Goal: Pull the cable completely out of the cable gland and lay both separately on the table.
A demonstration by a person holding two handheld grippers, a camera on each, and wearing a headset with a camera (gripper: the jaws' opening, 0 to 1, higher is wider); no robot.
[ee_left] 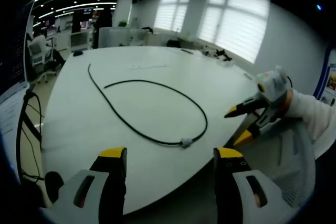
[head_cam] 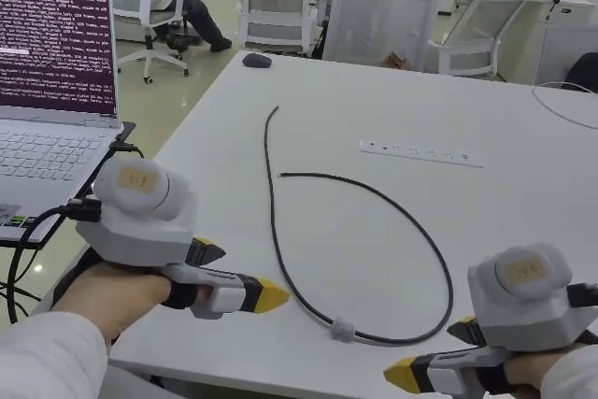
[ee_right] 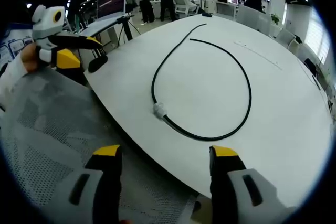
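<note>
A long black cable (head_cam: 411,221) lies in a loose loop on the white table (head_cam: 523,193), threaded through a small grey cable gland (head_cam: 343,329) near the front edge. My left gripper (head_cam: 238,275) hovers at the table's front left corner, open, its yellow tips apart and holding nothing. My right gripper (head_cam: 432,352) is at the front right, below the table edge, also open. In the left gripper view the gland (ee_left: 185,142) lies ahead of the jaws with the right gripper (ee_left: 244,124) beyond it. In the right gripper view the gland (ee_right: 159,110) sits ahead, near the edge.
An open laptop (head_cam: 56,63) stands at the left with cables hanging beside it. A white power strip (head_cam: 420,152) lies mid-table, a dark mouse (head_cam: 256,60) at the far edge, and a thin white cable (head_cam: 561,105) at the far right. Office chairs stand behind.
</note>
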